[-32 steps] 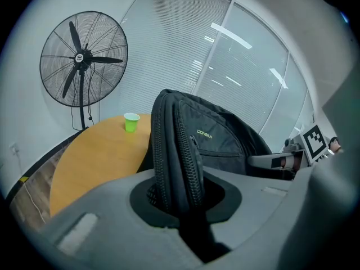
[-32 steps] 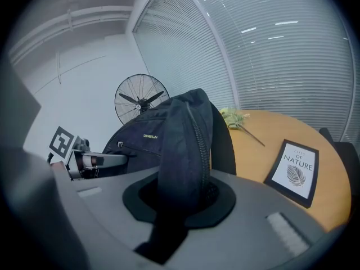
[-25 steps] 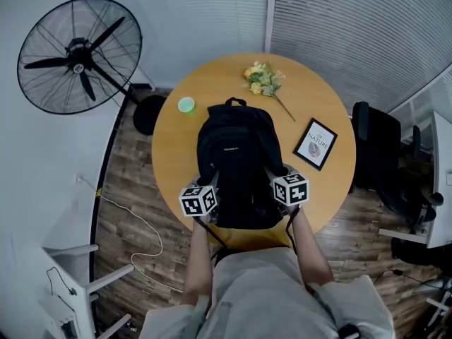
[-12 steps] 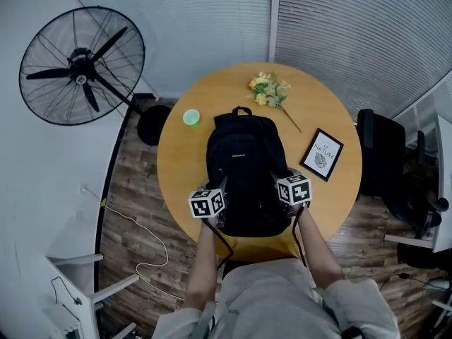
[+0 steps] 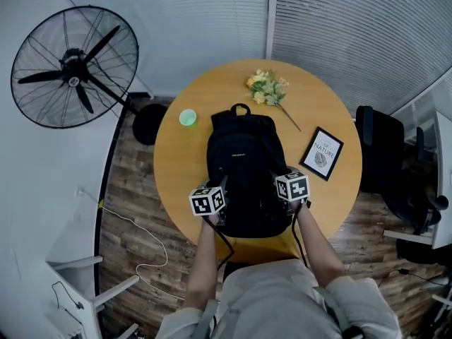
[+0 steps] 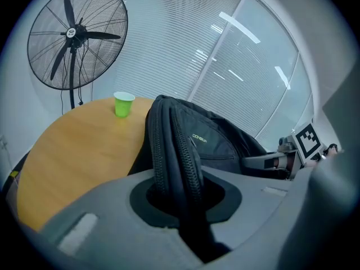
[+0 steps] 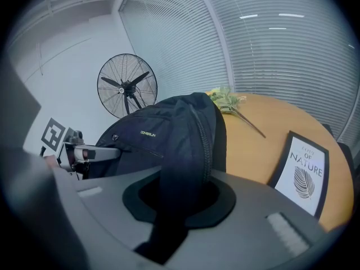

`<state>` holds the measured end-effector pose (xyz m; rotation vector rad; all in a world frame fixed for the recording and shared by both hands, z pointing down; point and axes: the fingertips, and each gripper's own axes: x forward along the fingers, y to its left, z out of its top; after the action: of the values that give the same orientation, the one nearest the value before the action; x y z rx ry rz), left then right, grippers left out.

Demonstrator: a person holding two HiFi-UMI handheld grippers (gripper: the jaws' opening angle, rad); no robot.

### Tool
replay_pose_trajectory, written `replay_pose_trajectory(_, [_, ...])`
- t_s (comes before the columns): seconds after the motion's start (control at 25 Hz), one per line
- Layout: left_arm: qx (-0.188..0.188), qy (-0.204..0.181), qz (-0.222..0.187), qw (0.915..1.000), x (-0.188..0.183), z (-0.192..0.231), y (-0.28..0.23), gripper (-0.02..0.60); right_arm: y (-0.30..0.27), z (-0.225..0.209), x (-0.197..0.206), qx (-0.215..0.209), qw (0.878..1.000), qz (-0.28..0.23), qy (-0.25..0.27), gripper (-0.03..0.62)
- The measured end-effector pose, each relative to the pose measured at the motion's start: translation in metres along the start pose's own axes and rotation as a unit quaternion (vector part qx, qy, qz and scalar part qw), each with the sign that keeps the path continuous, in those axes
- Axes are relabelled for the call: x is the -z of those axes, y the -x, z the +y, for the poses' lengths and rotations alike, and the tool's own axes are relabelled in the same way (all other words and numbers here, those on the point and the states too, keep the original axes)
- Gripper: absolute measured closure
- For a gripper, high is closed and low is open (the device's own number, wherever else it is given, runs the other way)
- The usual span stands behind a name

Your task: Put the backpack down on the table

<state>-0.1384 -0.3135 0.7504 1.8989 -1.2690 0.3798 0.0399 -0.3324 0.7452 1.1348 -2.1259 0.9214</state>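
Note:
A black backpack (image 5: pixel 244 164) lies over the round wooden table (image 5: pixel 176 164), its top handle toward the far side. My left gripper (image 5: pixel 220 205) is shut on the backpack's left edge, where the zippered side (image 6: pixel 180 151) runs between the jaws. My right gripper (image 5: pixel 281 198) is shut on the backpack's right edge (image 7: pixel 188 151). Both grippers sit at the near end of the bag, one on each side. Straps hang off the near table edge.
A green cup (image 5: pixel 187 117) stands at the table's far left, a flower bunch (image 5: pixel 267 87) at the far side, a framed picture (image 5: pixel 324 153) at the right. A standing fan (image 5: pixel 70 69) is left of the table, a dark chair (image 5: pixel 378 143) right of it.
The backpack and both grippers have come down and a little farther onto the table; the bag now looks lower and flatter over it. Both grips are unchanged.

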Motion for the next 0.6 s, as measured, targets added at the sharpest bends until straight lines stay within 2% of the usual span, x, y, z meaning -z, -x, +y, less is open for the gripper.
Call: replay_pose_trajectory(0.6, [0.003,0.017,0.022,0.9996,0.011,0.017,-0.020,0.518,-0.023,-0.012,0.008,0.020,0.999,0.021,-0.013,0.533])
